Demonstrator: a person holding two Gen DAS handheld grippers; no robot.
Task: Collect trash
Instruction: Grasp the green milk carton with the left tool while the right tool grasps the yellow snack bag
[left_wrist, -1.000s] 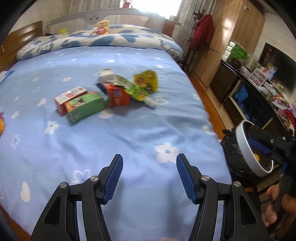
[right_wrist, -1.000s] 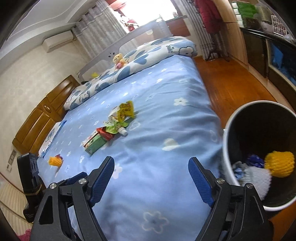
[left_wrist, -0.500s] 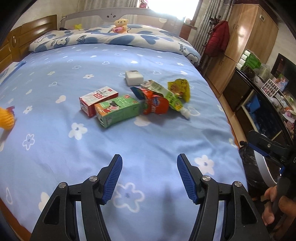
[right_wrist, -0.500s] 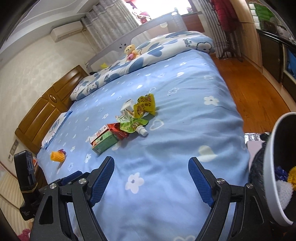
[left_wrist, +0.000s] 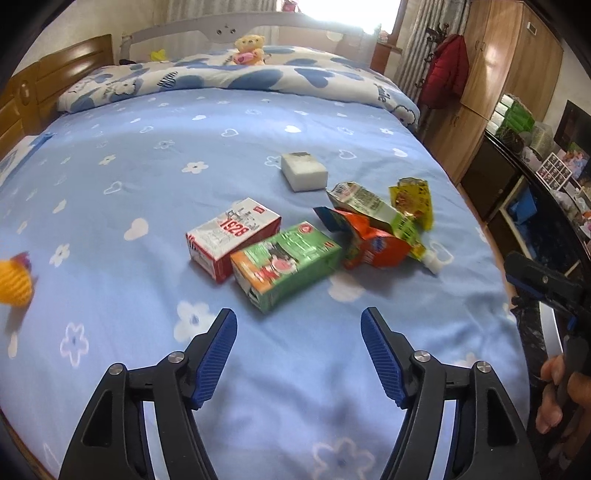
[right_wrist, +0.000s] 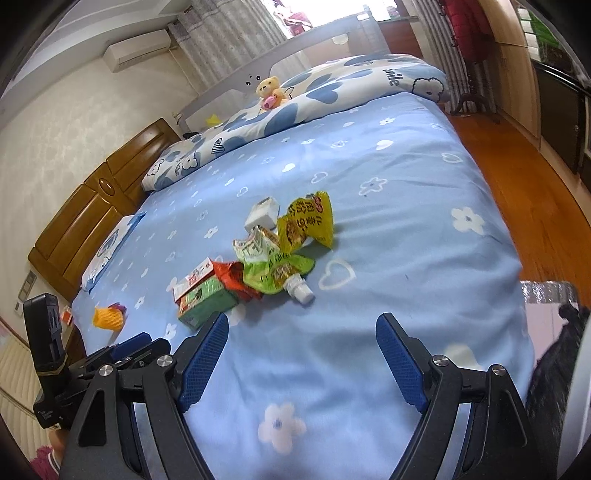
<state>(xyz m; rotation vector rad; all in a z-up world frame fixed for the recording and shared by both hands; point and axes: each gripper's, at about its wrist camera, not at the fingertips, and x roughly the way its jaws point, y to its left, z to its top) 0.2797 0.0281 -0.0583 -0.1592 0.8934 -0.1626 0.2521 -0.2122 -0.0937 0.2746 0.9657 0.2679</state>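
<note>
Trash lay mid-bed on the blue bedspread (left_wrist: 147, 177): we read "1928", upside down, on the red-and-white carton (left_wrist: 231, 238), long axis toward the right-hand headboard corner. Green carton (left_wrist: 286, 264) touched it; its print blurred. Yellow wrapper (right_wrist: 306, 221) bore characters we couldn't read. Both left gripper (left_wrist: 298, 334) and right gripper (right_wrist: 301, 341) gaped wide, empty

- Bedsheet (left_wrist: 147, 192): soft matt cloth, lightly wrinkled.
- Green carton (left_wrist: 286, 260) and red-white carton (left_wrist: 231, 236): printed paperboard, slight sheen noted.
- Yellow snack wrapper (right_wrist: 306, 221): glossy crinkled foil.
- White block (left_wrist: 304, 171): matt, foam-like.
- Headboard cabinet (right_wrist: 96, 221): varnished wood, glossy.
- Left gripper (left_wrist: 298, 350): matt black plastic, ribbed blue pads (left_wrist: 218, 354), metal screws.
</note>
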